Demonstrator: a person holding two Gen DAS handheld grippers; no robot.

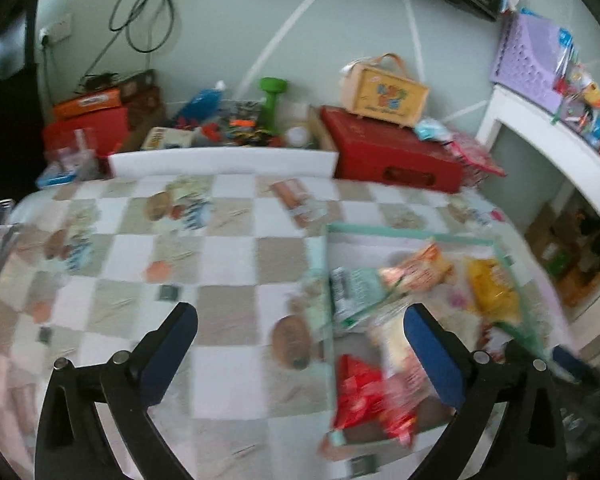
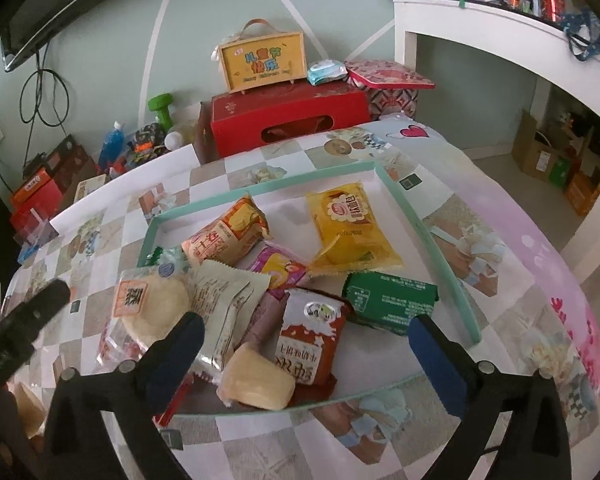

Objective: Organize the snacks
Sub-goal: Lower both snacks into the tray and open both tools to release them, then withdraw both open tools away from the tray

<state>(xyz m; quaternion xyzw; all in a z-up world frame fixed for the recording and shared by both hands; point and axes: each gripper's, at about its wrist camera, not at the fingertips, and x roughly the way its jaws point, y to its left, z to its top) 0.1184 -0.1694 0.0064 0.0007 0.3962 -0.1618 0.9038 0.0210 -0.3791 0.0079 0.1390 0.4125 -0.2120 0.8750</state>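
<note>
snack packets (image 2: 284,276) in teal tray (image 2: 444,248)

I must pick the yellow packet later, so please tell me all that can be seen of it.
The yellow packet is a sealed, glossy plastic pouch with a round red and white logo and small print below it. It looks puffed and unopened. It lies flat and slightly turned in the far right part of the tray, on the white floor. Its lower left corner touches the pink packet. No gripper touches it. In the left wrist view it is blurred.
</note>
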